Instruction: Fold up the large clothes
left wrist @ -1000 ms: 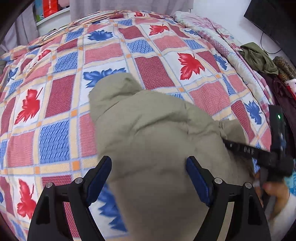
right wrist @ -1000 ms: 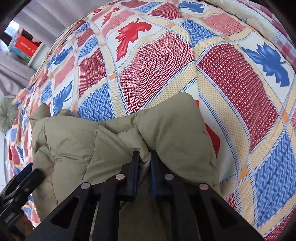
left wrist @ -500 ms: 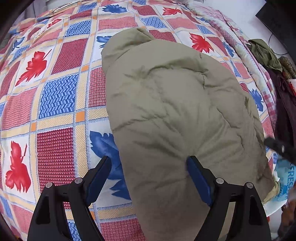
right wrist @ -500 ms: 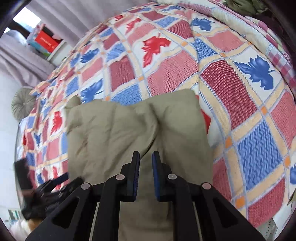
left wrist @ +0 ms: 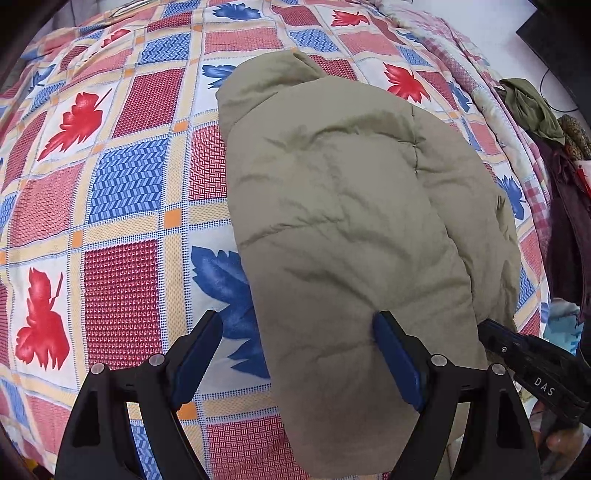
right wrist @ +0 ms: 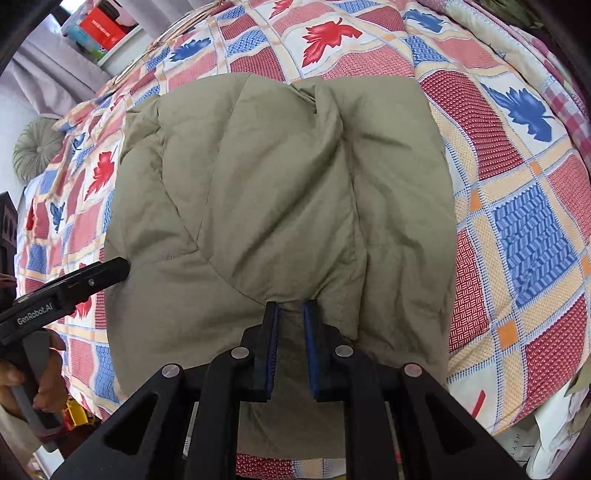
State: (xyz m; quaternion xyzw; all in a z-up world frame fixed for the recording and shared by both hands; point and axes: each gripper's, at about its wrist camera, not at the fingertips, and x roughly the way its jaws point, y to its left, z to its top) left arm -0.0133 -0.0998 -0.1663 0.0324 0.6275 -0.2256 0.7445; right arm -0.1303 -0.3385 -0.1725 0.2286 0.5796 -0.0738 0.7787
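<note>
A puffy olive-green jacket [left wrist: 343, 206] lies folded on the patterned bedspread [left wrist: 122, 184], reaching the bed's near edge. My left gripper [left wrist: 295, 328] is open above the jacket's near left part, holding nothing. In the right wrist view the jacket [right wrist: 280, 192] fills the middle, and my right gripper [right wrist: 290, 314] is nearly closed, pinching a fold of the jacket's near edge. The left gripper's body [right wrist: 74, 284] shows at the left there, and the right gripper's body [left wrist: 532, 369] shows at the lower right of the left wrist view.
A heap of dark and green clothes [left wrist: 535, 107] lies beyond the bed's right side. A round green cushion [right wrist: 37, 147] and a shelf with red boxes [right wrist: 103, 29] sit past the far-left end. The bed's near edge drops off just below the grippers.
Both grippers have drawn back toward the near edge, and the jacket now lies flatter and more spread out. The left gripper stayed open; the right stayed shut on the fabric.
</note>
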